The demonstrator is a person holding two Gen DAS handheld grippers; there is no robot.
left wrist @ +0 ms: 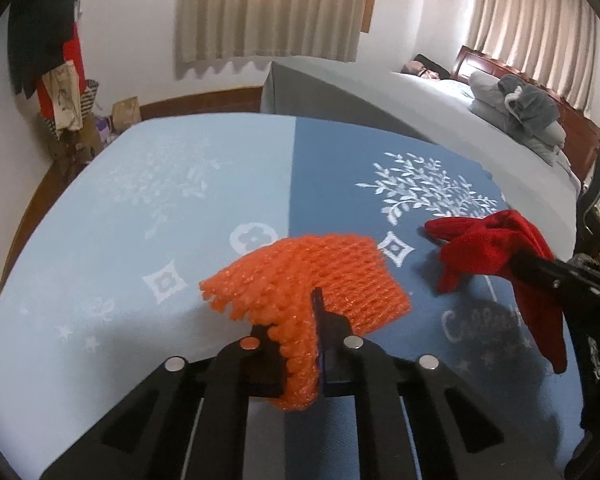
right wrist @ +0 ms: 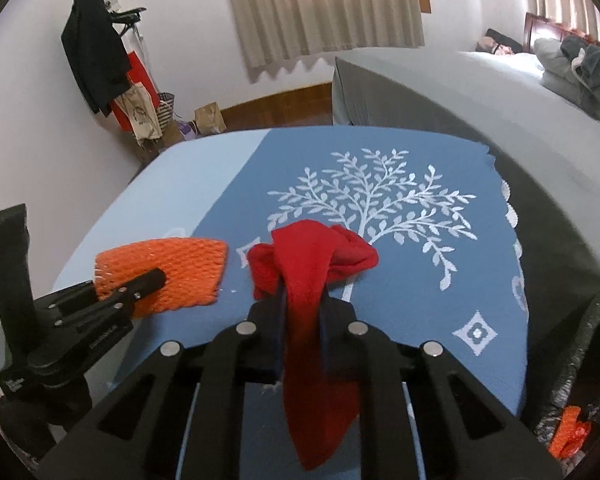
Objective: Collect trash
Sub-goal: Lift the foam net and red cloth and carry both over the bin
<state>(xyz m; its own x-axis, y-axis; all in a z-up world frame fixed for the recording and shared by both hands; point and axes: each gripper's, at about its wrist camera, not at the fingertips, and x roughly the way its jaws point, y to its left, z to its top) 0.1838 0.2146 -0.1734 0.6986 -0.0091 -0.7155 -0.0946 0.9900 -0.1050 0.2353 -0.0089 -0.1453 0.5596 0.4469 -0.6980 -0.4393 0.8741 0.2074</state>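
Observation:
My left gripper [left wrist: 300,320] is shut on an orange foam net sleeve [left wrist: 320,276] and holds it above the blue tablecloth [left wrist: 140,208]. The same sleeve [right wrist: 172,272] and the left gripper [right wrist: 152,280] show at the left of the right wrist view. My right gripper [right wrist: 300,300] is shut on a red cloth [right wrist: 312,264] that hangs down between its fingers. The red cloth [left wrist: 496,248] and the right gripper [left wrist: 528,264] show at the right of the left wrist view. Both items hang a little above the table.
A black bag [right wrist: 580,360] at the table's right edge holds orange scraps [right wrist: 572,436]. A grey bed [left wrist: 400,100] with pillows stands behind the table. A coat rack [right wrist: 96,48] and paper bags [right wrist: 210,118] stand by the far wall.

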